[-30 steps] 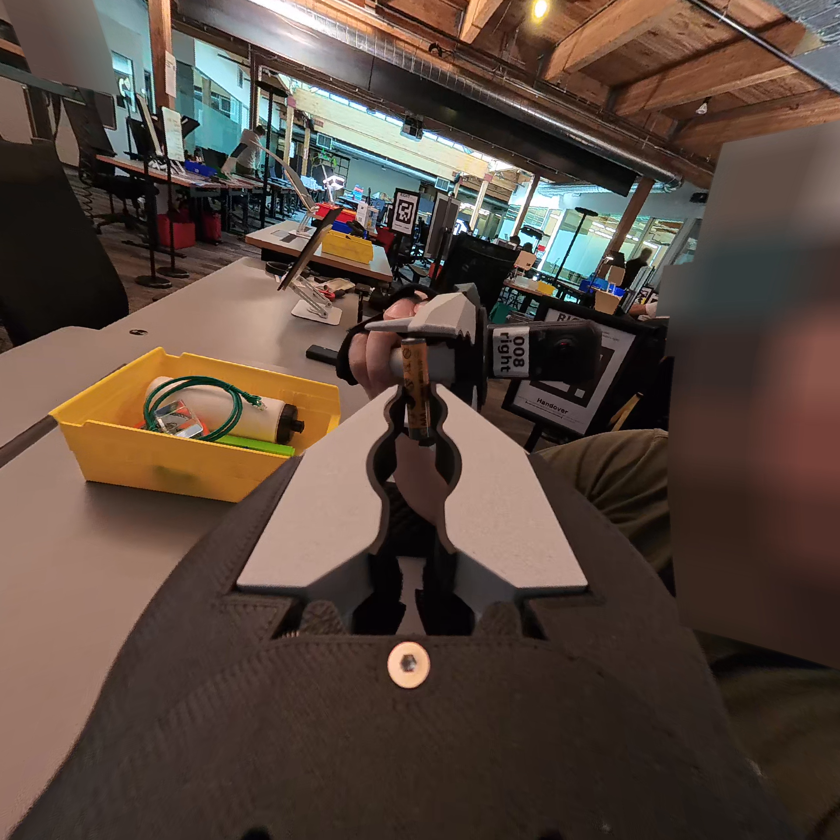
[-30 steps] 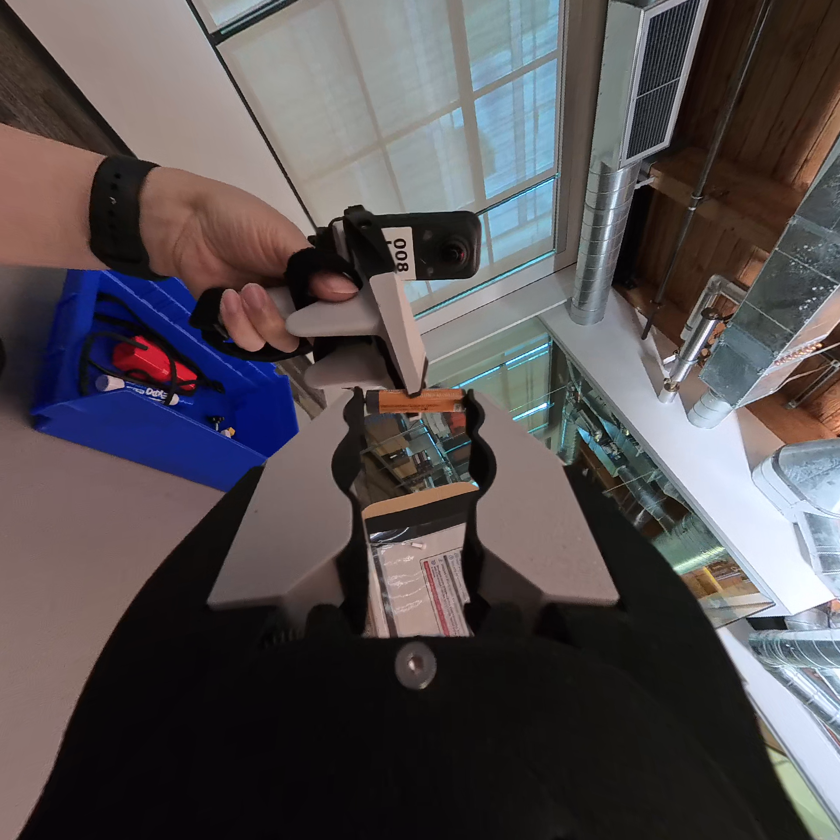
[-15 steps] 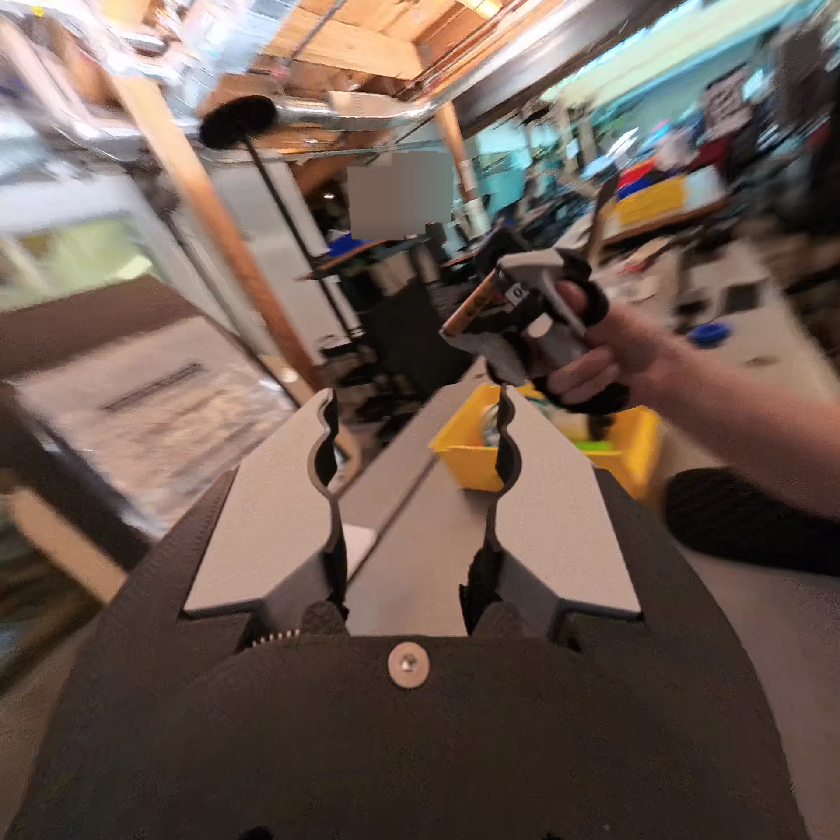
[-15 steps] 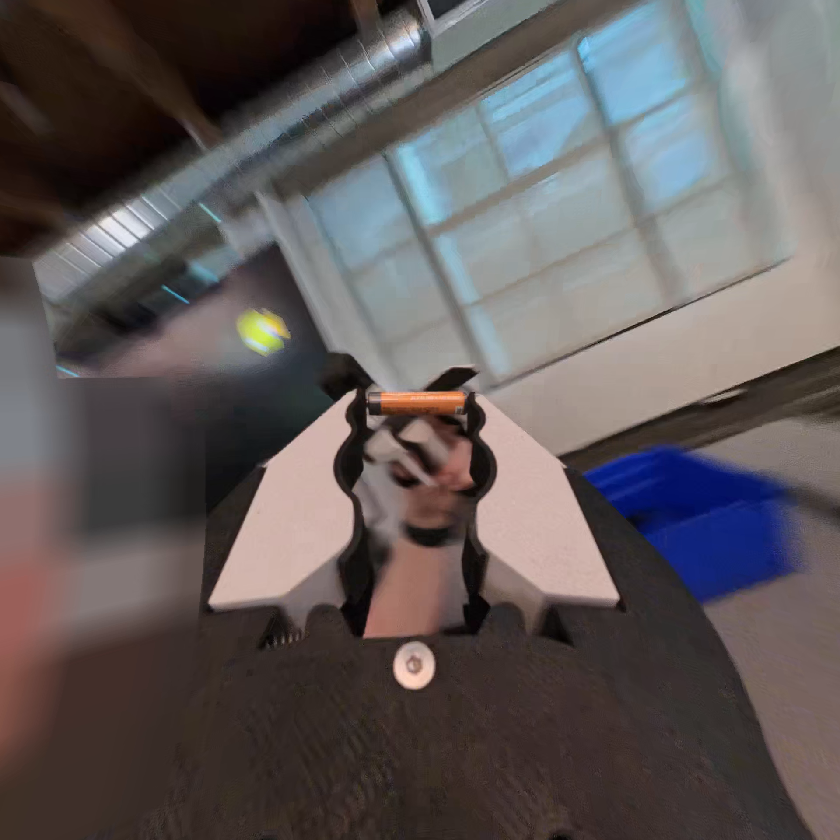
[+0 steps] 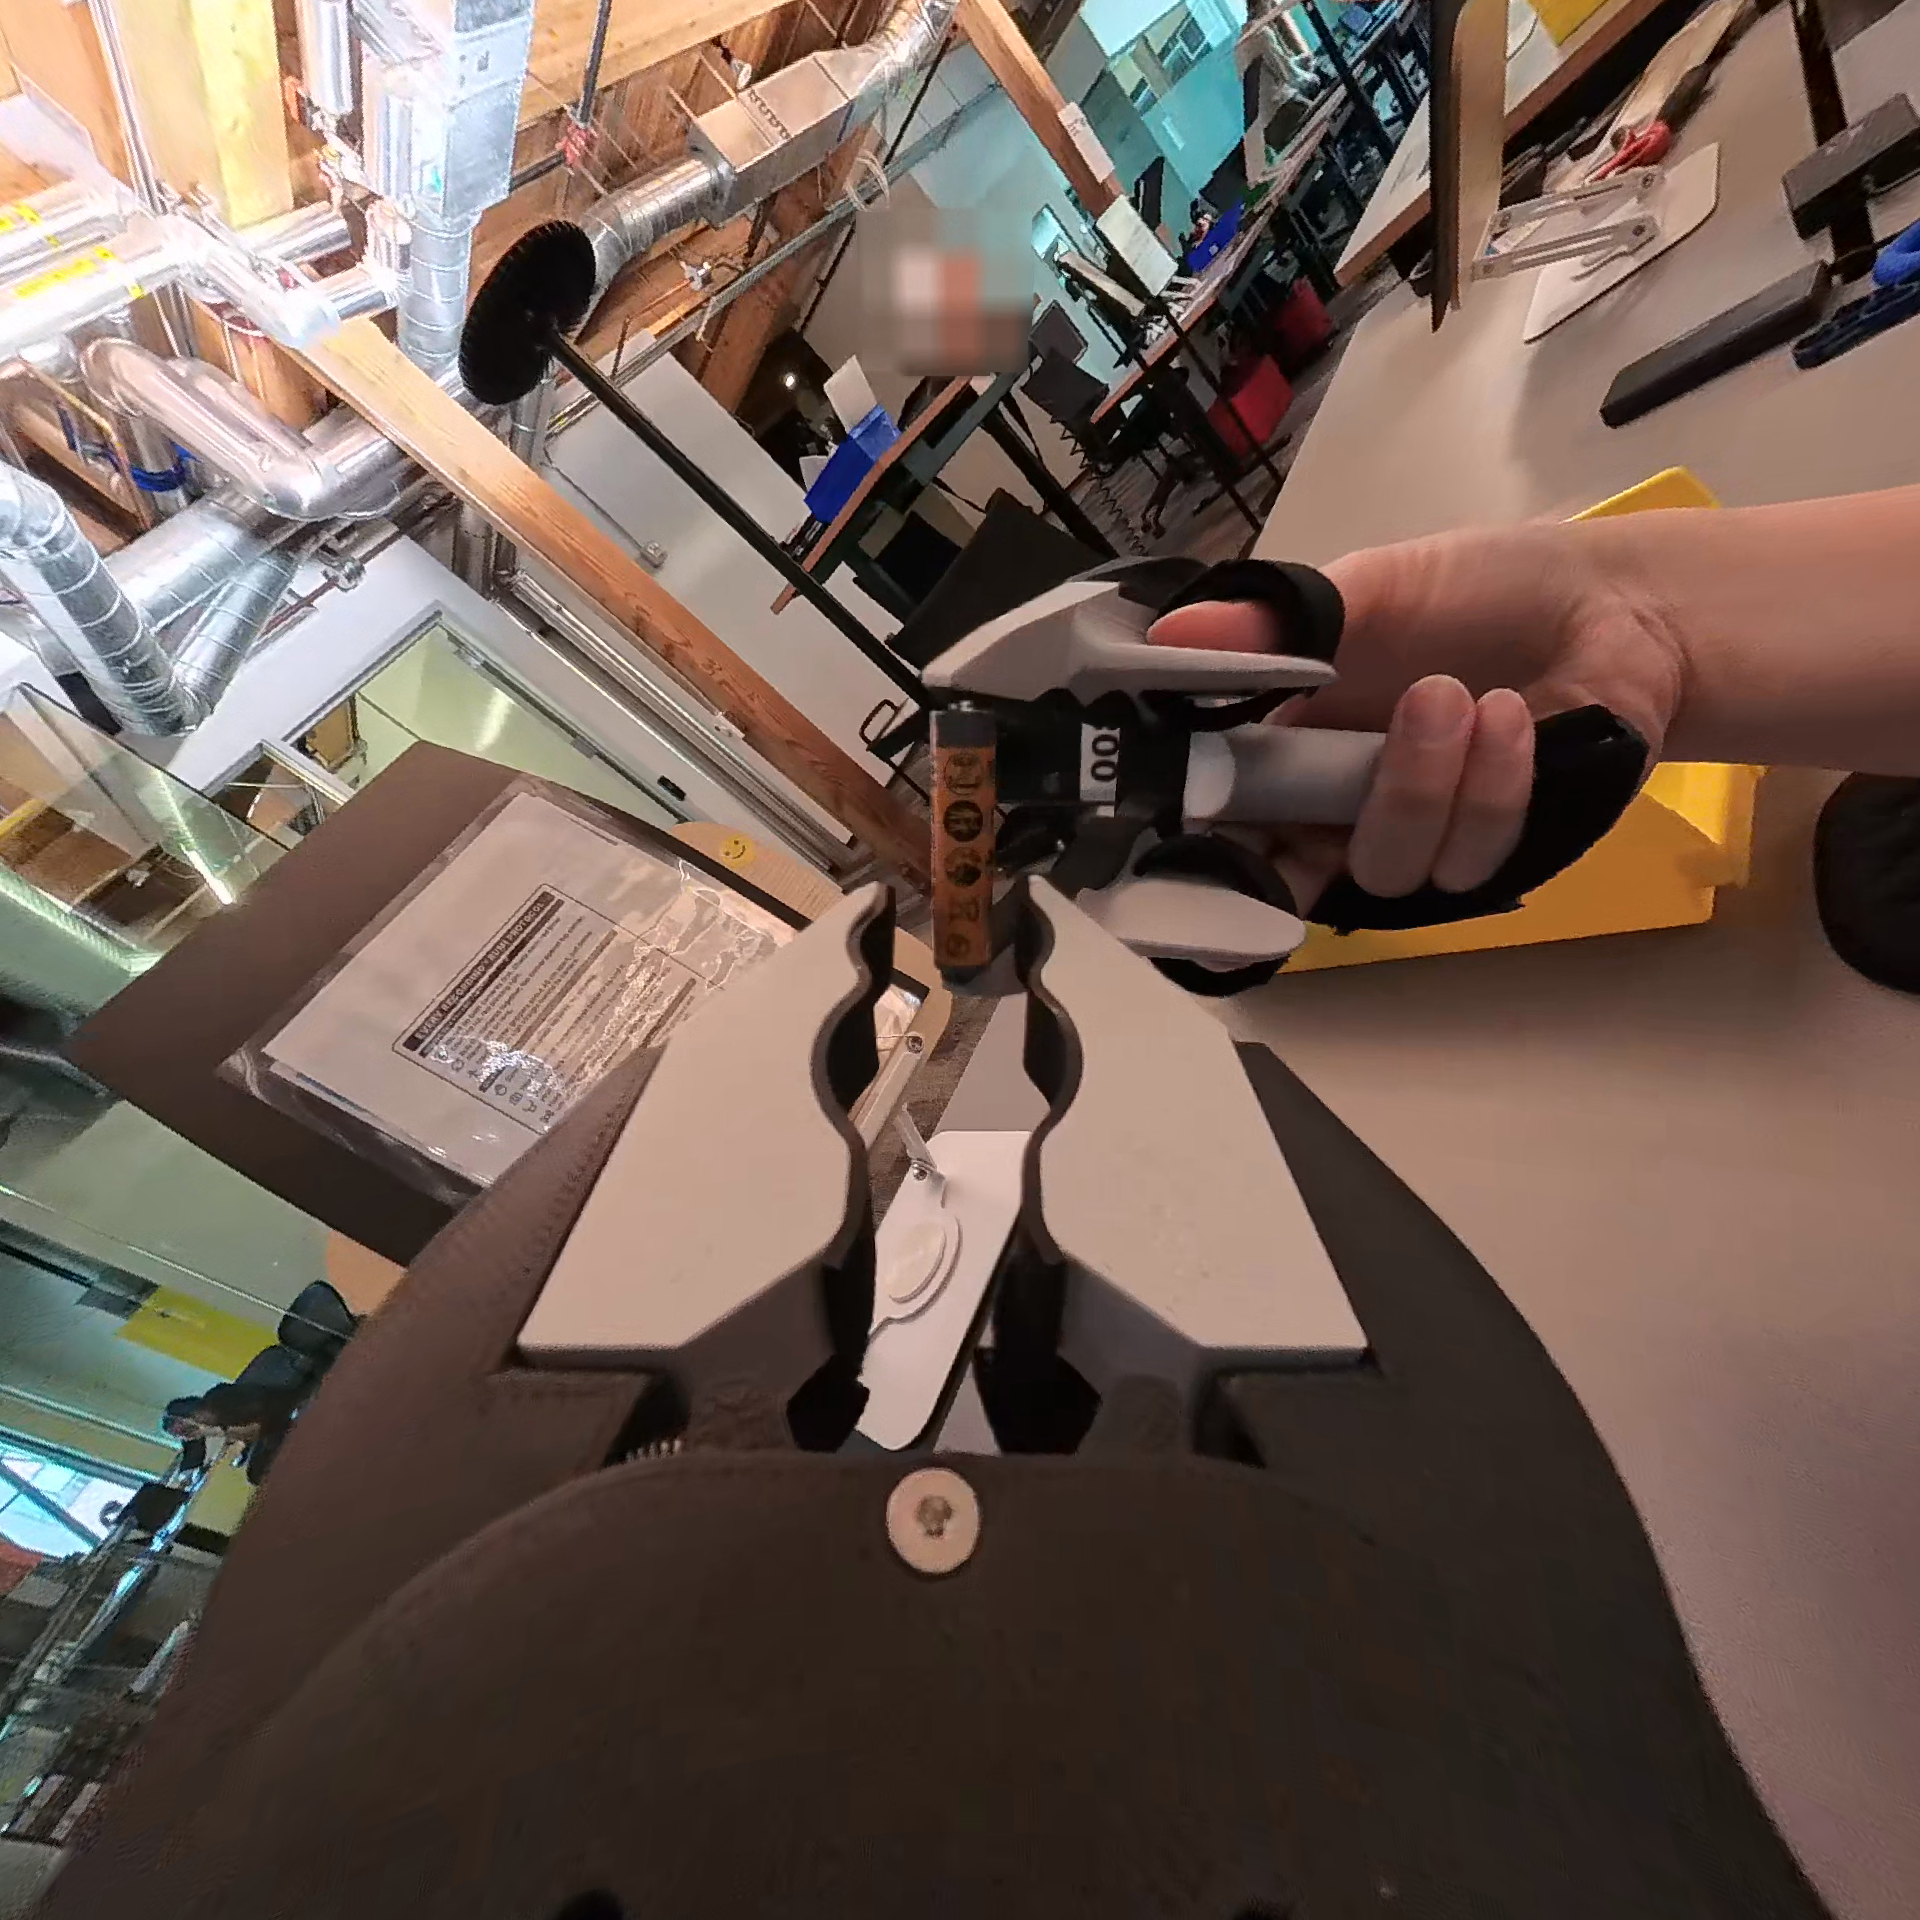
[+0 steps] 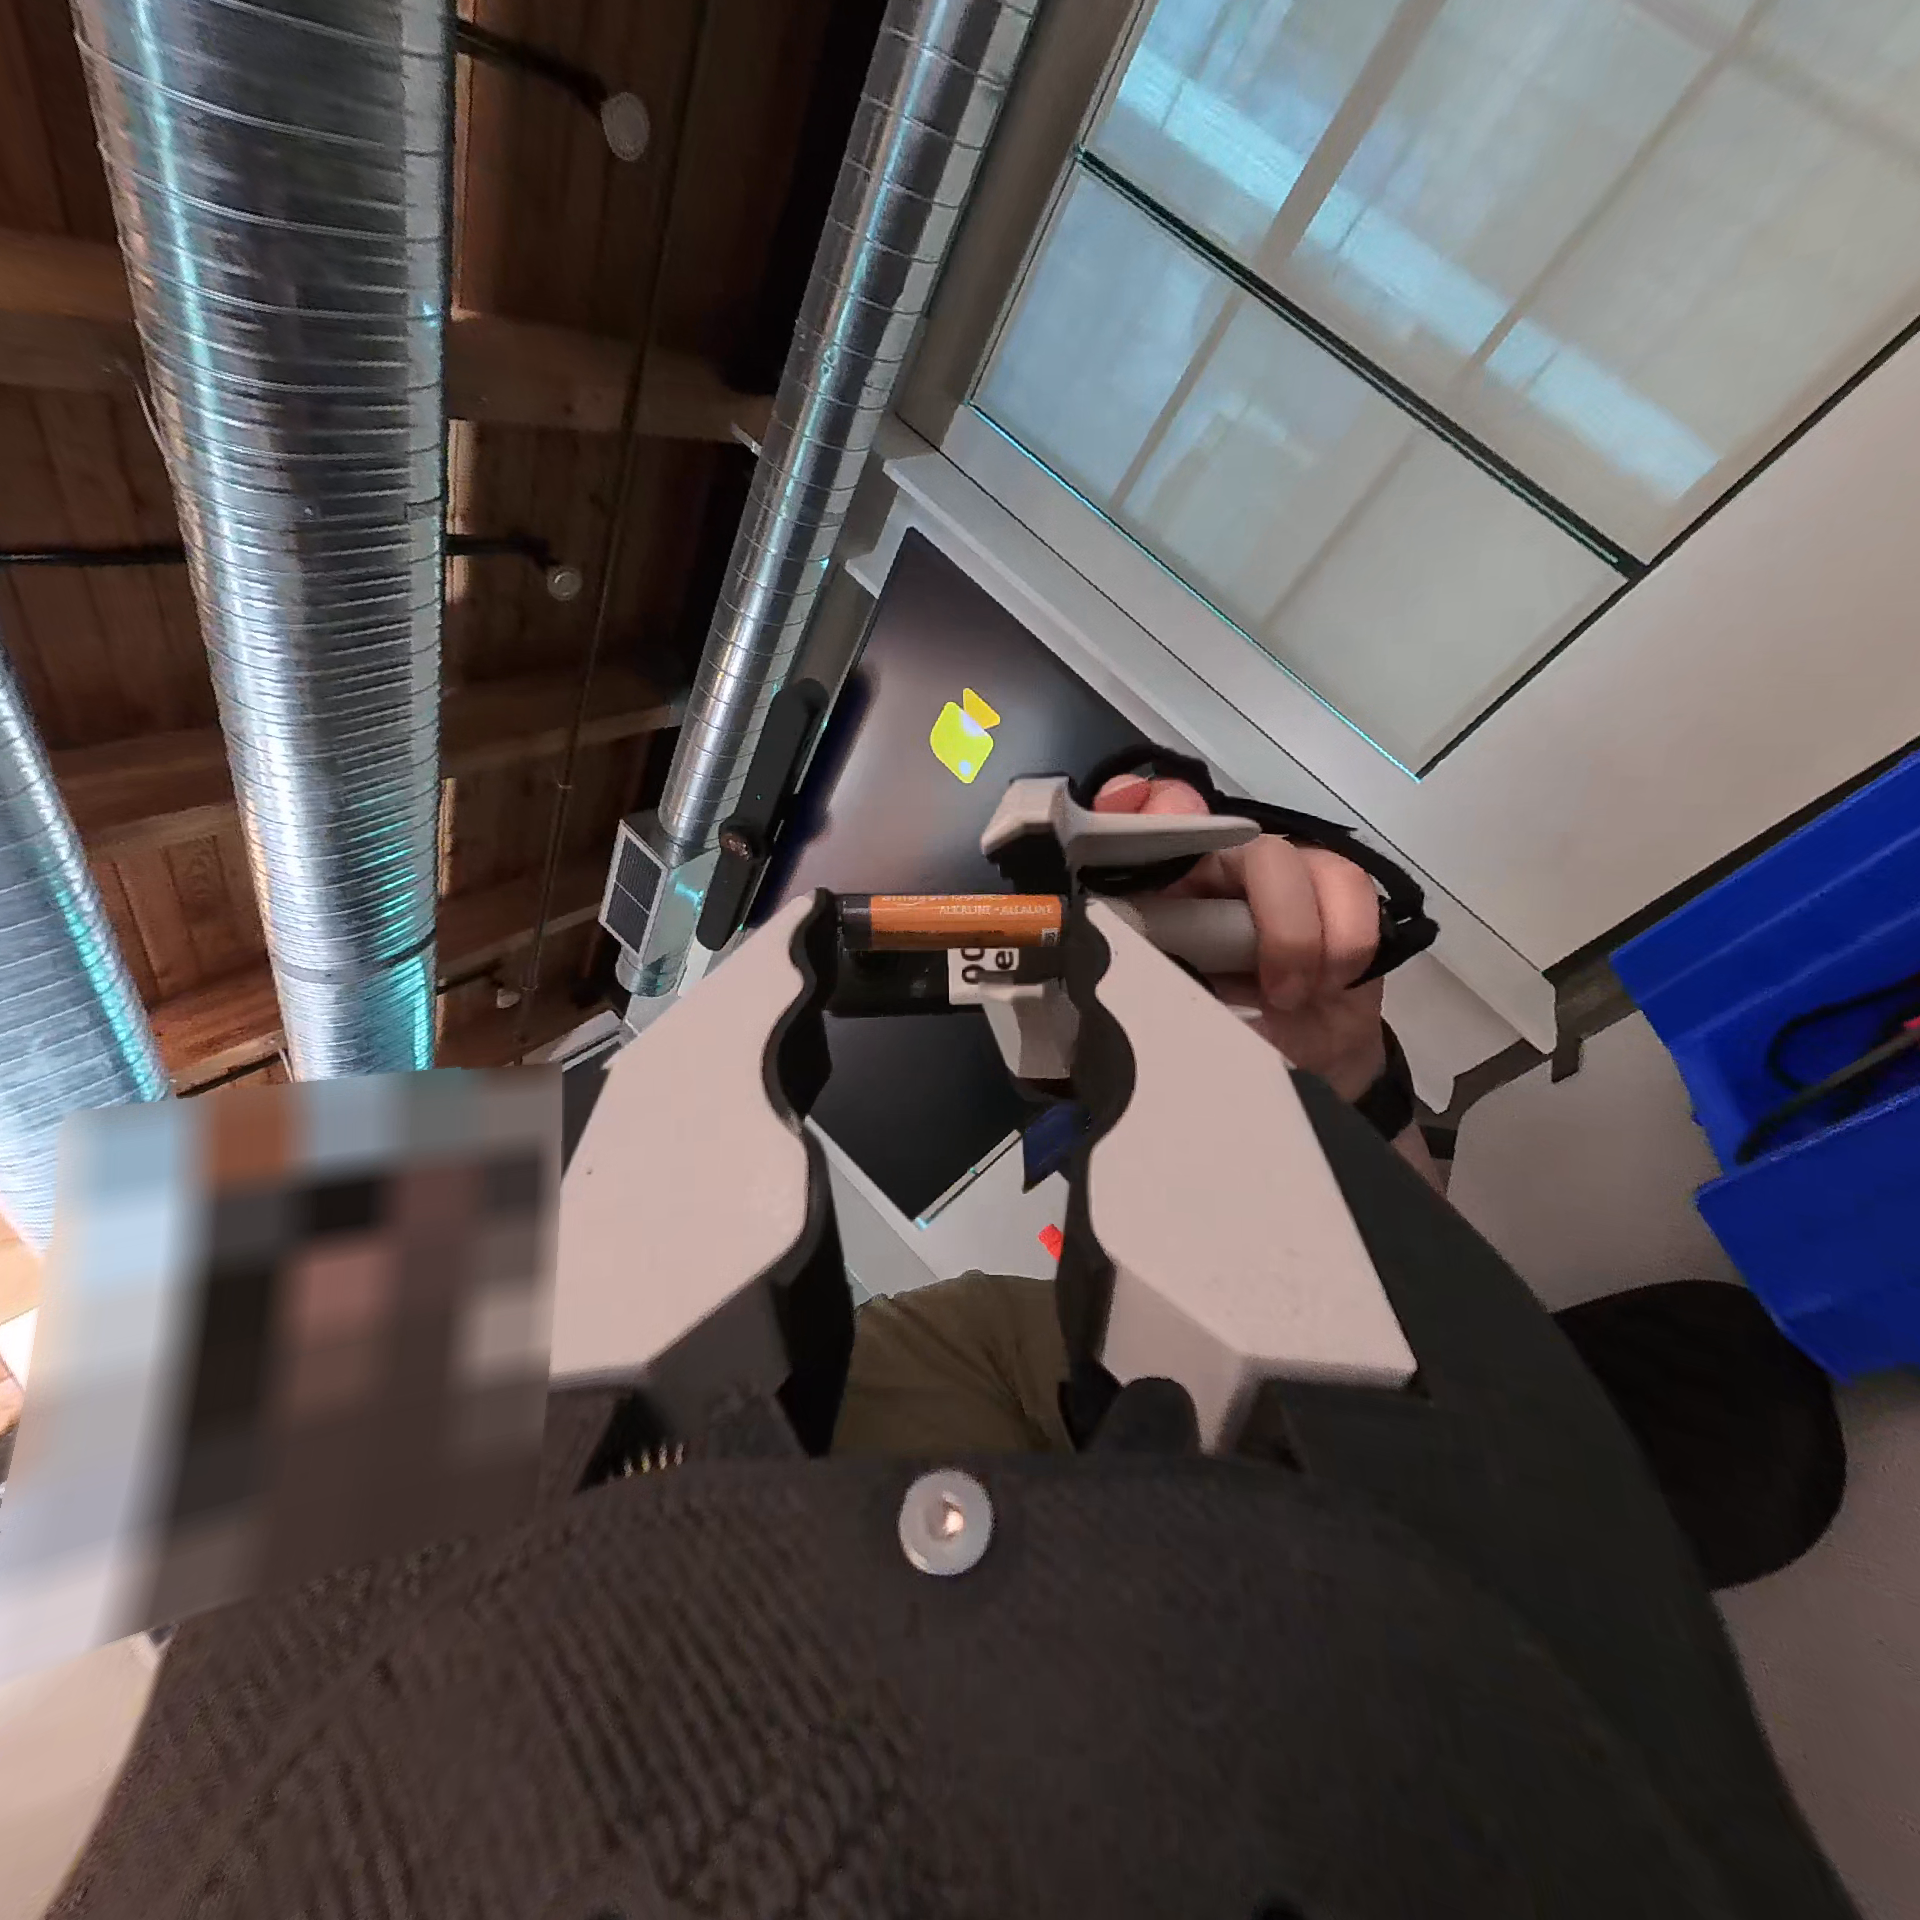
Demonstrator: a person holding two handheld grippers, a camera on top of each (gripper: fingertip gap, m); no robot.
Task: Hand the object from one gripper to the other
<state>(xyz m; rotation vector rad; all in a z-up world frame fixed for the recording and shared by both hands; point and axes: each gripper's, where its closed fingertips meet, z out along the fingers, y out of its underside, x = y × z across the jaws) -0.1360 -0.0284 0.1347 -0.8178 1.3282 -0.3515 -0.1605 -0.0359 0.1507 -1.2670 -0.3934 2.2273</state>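
An orange and black battery [image 5: 961, 831] is clamped end to end between the fingertips of my right gripper [image 6: 951, 925], which is shut on it; the battery [image 6: 956, 920] lies crosswise in the right wrist view. In the left wrist view the right gripper [image 5: 971, 821] comes in from the right, held by a hand [image 5: 1507, 675], with the battery upright. My left gripper [image 5: 961, 914] is open, its fingertips on either side of the battery's lower end with a gap on each side. The left gripper [image 6: 1023, 935] also shows behind the battery in the right wrist view.
A yellow bin [image 5: 1662, 831] sits on the grey table [image 5: 1558, 1143] behind the right gripper. A blue bin [image 6: 1818, 1091] is at the right. A framed sign [image 5: 468, 997] stands at the left. Black bars and a stand lie farther back on the table.
A second ago my left gripper was shut on the battery. It let go and drew away while the right kept it. Now the open left gripper is back around the battery's end.
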